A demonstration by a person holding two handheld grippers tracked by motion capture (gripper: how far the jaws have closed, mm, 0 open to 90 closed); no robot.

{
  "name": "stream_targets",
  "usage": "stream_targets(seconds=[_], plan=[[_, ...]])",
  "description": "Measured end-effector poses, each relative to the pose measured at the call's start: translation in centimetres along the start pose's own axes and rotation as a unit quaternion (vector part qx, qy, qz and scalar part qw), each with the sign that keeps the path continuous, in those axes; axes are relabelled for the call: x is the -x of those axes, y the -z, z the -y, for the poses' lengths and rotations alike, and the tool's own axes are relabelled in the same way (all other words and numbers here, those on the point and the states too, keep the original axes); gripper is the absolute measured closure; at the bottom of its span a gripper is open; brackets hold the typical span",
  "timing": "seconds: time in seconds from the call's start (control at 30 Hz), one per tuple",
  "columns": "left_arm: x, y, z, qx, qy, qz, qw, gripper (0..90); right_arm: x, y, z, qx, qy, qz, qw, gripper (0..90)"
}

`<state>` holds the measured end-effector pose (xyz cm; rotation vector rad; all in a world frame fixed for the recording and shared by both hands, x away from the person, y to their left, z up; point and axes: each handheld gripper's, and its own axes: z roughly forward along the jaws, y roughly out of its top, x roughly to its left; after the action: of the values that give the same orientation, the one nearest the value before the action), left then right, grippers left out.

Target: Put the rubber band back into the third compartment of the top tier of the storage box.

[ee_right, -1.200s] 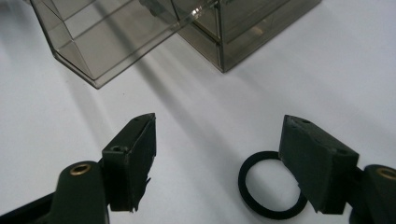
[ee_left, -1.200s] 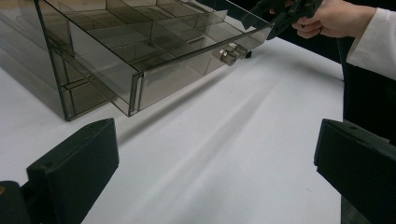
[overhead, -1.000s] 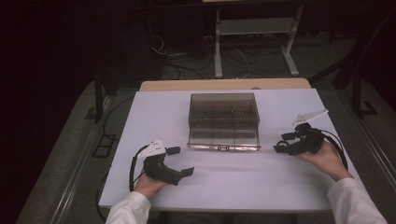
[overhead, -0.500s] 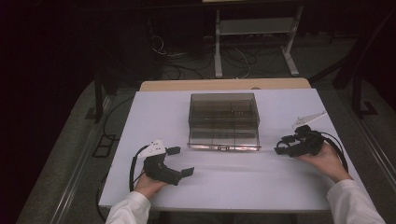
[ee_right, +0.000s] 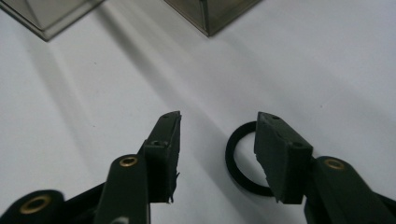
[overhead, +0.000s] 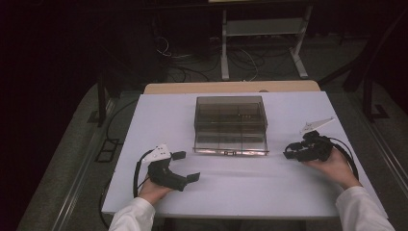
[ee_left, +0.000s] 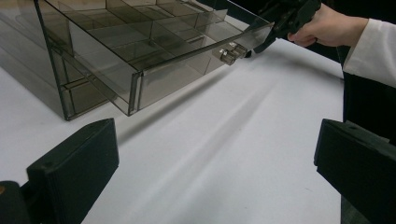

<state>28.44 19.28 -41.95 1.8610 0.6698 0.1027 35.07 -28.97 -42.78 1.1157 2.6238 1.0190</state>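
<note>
On the white bench stood a smoky clear box with its drawer pulled part way toward the person. From the high view the box sat mid-bench, the left gripper near the front left and the right gripper just off the drawer's right front corner. The left gripper view alone showed the drawer's inner dividers and the small clasp on its front wall; the far hand was cut off at the top edge there. The left fingers were spread wide and released, with bare bench between them. The right gripper view alone showed a black ring lying flat on the bench, too small to make out from above. The right fingers had just been closing and stood half apart, not yet pressing; the ring lay partly between them, its right side hidden behind the right-hand finger. Whether that finger touched the ring could not be told.
</note>
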Motion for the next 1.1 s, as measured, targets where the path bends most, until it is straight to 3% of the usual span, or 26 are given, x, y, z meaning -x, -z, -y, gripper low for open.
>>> stream_targets(seconds=[0.83, 1.1], plan=[[0.0, -0.1, 0.0, -0.002, 0.001, 0.000, 1.0000, 0.0, 0.3, -1.1, 0.8, -0.006, -0.009, 0.026, 0.9996, 76.8], [0.0, -0.1, 0.1, -0.002, 0.001, 0.000, 1.0000, 0.0, 0.4, -1.3, 0.8, -0.009, -0.016, 0.020, 0.9996, 83.7]])
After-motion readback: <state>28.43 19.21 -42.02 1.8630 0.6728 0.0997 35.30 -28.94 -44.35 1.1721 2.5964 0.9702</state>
